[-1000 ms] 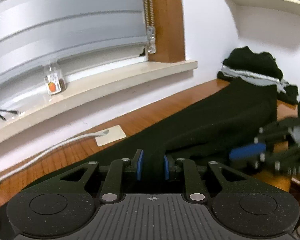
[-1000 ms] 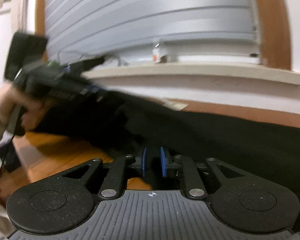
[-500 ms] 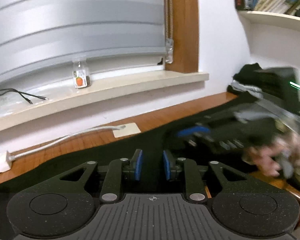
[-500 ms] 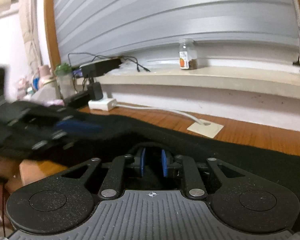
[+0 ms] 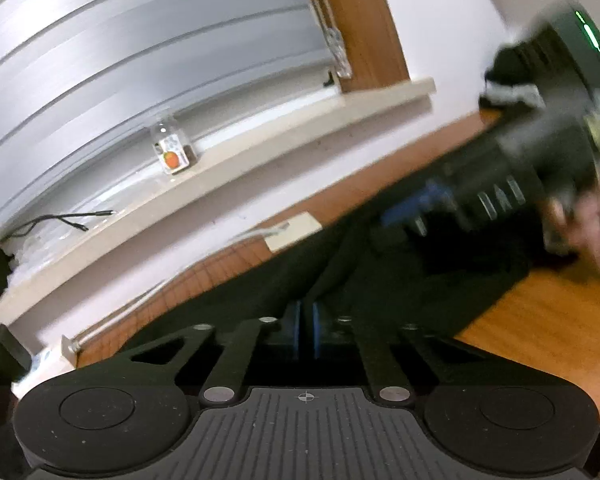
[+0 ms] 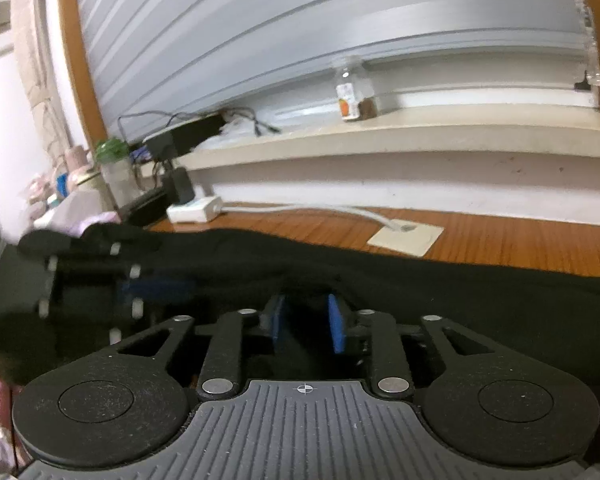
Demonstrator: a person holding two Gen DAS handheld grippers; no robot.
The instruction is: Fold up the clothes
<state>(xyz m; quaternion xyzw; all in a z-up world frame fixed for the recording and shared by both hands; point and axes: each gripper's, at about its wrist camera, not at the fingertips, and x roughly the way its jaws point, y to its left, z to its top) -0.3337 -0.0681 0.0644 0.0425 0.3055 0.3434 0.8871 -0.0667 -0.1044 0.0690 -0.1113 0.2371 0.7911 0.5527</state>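
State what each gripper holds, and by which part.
Left gripper: shut; whether it pinches the black garment cannot be told. Right gripper: holds nothing, jaws opening, cloth lying loose between them.

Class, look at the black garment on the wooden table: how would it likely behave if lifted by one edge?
The black garment would probably droop, since it already lies in soft folds. It likely slides easily across the smooth wooden table. It seems light, as a fold rises near the left gripper.
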